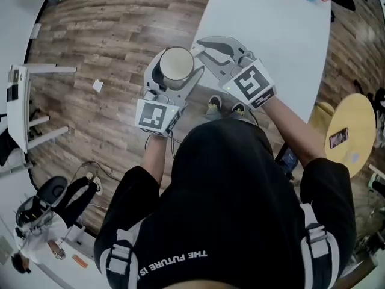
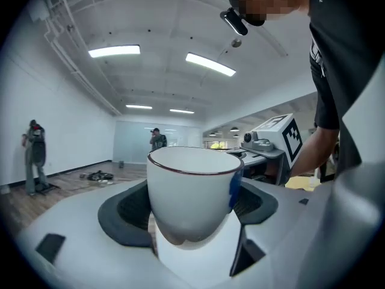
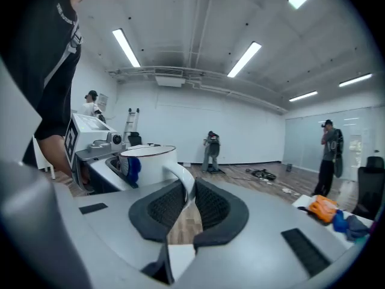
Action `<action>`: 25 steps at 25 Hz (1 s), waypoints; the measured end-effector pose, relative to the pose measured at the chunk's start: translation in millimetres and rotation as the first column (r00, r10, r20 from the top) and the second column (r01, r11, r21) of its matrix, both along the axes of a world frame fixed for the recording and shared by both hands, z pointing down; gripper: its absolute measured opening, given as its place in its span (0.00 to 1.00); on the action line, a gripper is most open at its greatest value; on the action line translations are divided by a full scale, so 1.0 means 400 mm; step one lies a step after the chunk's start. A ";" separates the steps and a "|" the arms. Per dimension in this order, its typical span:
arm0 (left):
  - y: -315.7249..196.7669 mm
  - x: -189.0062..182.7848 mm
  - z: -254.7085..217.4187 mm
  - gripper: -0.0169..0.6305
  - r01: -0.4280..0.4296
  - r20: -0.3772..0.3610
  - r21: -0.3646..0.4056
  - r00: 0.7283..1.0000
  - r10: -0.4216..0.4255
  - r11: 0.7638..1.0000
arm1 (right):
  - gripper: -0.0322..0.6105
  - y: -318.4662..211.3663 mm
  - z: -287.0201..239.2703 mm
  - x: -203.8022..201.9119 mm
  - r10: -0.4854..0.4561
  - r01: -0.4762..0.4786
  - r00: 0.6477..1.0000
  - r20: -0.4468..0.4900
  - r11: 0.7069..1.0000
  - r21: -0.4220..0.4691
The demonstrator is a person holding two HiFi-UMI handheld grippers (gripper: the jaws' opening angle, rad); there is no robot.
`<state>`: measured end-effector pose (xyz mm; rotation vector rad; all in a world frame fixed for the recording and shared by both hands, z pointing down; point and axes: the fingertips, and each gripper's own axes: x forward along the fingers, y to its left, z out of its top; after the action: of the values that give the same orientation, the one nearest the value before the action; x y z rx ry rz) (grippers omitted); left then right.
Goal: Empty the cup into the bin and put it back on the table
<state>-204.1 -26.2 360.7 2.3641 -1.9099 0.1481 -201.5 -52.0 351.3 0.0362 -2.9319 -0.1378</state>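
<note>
Holding the cup (image 1: 176, 65) upright, left gripper (image 2: 191, 205) clamped round its body, right gripper (image 3: 187, 206) pinching its handle (image 3: 180, 182); looks empty, so I reckon only the table (image 1: 271, 23) bit's left.

Black tee (image 1: 240, 185), white print; grey L tongs (image 1: 176, 65), R tongs (image 1: 201, 52) w/ marker cubes (image 1: 155, 114).

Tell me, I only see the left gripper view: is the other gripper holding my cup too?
Observer: Yes. In the right gripper view, the right gripper pinches the handle of the cup.
Operator: Is anything inside?
Observer: The head view looks down into it: it looks empty.
Operator: Where's the table?
Observer: In the head view, the white table lies just beyond the cup.
</note>
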 end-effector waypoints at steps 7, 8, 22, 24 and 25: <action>-0.289 0.424 -0.068 0.62 -0.427 0.033 0.059 0.904 0.426 0.902 | 0.14 -0.277 -0.061 0.449 0.411 -0.411 0.912 0.010 0.911 0.025; -0.303 0.485 -0.075 0.62 -0.463 0.035 0.062 0.886 0.462 0.884 | 0.14 -0.291 -0.067 0.511 0.454 -0.454 0.891 0.015 0.891 0.023; -0.346 0.683 -0.034 0.62 -0.610 0.064 0.008 0.791 0.609 0.792 | 0.14 -0.332 -0.029 0.720 0.639 -0.639 0.769 0.016 0.769 -0.015; -0.355 0.707 0.007 0.62 -0.608 0.064 -0.023 0.791 0.608 0.794 | 0.14 -0.343 0.013 0.743 0.644 -0.644 0.765 -0.009 0.764 -0.042; -0.363 0.717 0.030 0.62 -0.606 0.060 -0.036 0.792 0.607 0.795 | 0.14 -0.351 0.037 0.753 0.644 -0.644 0.765 -0.022 0.763 -0.054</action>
<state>82.5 -171.5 372.6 2.9038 -1.0772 0.2905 99.5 -192.5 366.1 1.0234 -2.7264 0.0592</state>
